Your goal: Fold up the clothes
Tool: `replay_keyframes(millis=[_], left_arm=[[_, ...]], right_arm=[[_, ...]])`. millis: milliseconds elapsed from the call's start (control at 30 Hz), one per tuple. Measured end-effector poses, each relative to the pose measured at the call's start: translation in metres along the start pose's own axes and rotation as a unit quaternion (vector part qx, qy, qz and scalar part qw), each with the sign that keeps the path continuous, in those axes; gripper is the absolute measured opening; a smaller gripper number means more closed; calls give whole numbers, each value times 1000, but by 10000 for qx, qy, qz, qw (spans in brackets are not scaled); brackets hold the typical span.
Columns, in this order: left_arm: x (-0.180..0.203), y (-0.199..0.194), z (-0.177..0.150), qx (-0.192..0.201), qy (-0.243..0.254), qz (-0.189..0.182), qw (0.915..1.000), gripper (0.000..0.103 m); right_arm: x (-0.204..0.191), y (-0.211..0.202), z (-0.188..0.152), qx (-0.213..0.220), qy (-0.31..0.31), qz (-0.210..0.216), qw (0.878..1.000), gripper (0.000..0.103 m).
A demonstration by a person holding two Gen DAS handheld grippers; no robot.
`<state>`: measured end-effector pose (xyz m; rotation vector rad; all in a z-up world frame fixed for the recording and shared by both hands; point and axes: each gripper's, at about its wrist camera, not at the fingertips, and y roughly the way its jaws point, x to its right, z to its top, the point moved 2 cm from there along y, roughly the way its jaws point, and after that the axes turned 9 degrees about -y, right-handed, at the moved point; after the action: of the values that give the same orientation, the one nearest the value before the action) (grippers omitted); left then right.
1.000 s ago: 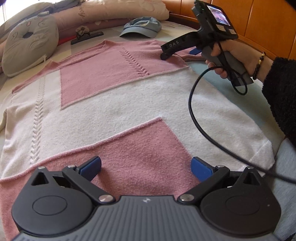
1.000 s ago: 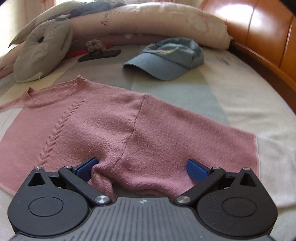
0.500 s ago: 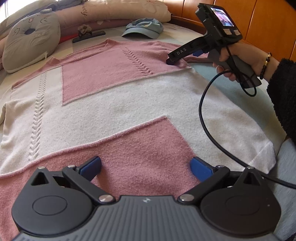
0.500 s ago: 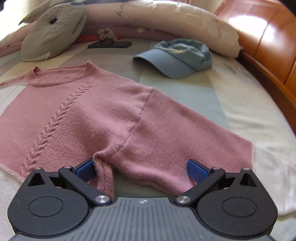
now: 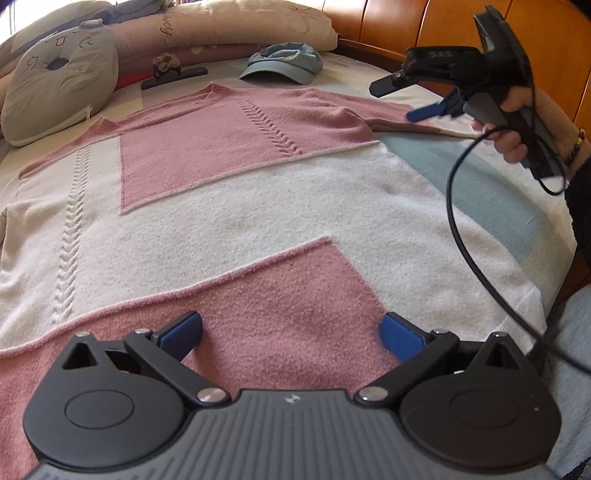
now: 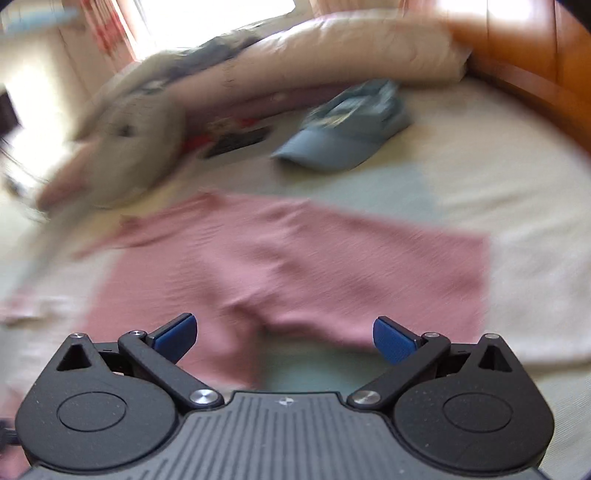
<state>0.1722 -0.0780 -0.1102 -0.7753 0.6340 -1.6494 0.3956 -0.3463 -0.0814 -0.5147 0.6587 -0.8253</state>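
A pink and cream knitted sweater (image 5: 236, 206) is lying spread flat, front up, across a bed (image 5: 491, 192), its neckline pointing toward the pillows (image 5: 229, 26). The left gripper (image 5: 291, 332) is hovering low over the pink hem panel, its blue-tipped jaws standing wide apart with nothing between them. The right gripper (image 5: 417, 99), held in a person's hand (image 5: 524, 122), is now lifting clear above the sweater's right sleeve (image 6: 369, 266); half a second ago its tip was down on the underarm fabric. Its jaws are spread and empty too, and its own view is blurring with motion. A blue cap (image 5: 284, 64) is sitting beyond the collar. The sleeve is lying smoothed outward, so the straightening seems finished and the first fold has not yet begun
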Motion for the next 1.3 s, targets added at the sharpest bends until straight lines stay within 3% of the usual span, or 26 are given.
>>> replay_keyframes(millis=[67, 100, 167, 267, 400, 500, 633, 767, 1000, 1100, 1200, 1300], left_arm=[[-1, 0, 0, 30, -33, -27, 10000, 102], [-1, 0, 0, 45, -40, -34, 10000, 102], [-1, 0, 0, 66, -28, -39, 10000, 102], [-1, 1, -1, 83, 13, -50, 10000, 102], [-2, 2, 0, 106, 25, -88, 9999, 102], [-4, 2, 0, 126, 41, -130, 9998, 102], [-6, 0, 0, 161, 17, -187, 9997, 102], [-5, -1, -1, 164, 20, -159, 9997, 102], [-7, -2, 0, 152, -28, -143, 9998, 102], [-8, -5, 2, 153, -52, -71, 9998, 102], [-14, -7, 5, 166, -172, 61, 9997, 102], [-22, -8, 8, 149, -346, 138, 9992, 102]], right_arm=[[-1, 8, -5, -180, 254, 692, 9971, 103], [-3, 15, -7, -284, 318, 837, 9956, 103], [-3, 31, -8, -352, 390, 825, 9952, 103], [3, 43, -3, -96, 681, 902, 9935, 103], [25, 54, 2, 442, 1614, 1144, 9792, 103], [34, 55, 8, 787, 1783, 1104, 9746, 103], [49, 50, 10, 1168, 1783, 833, 9735, 103], [56, 44, 10, 1133, 1794, 583, 9755, 103], [20, 25, 14, 152, 995, 61, 9949, 103], [-4, 5, 19, 605, 596, 367, 9957, 103], [-22, 6, 27, 1151, 507, 940, 9876, 103], [-22, 35, 30, 1157, 869, 1291, 9810, 103]])
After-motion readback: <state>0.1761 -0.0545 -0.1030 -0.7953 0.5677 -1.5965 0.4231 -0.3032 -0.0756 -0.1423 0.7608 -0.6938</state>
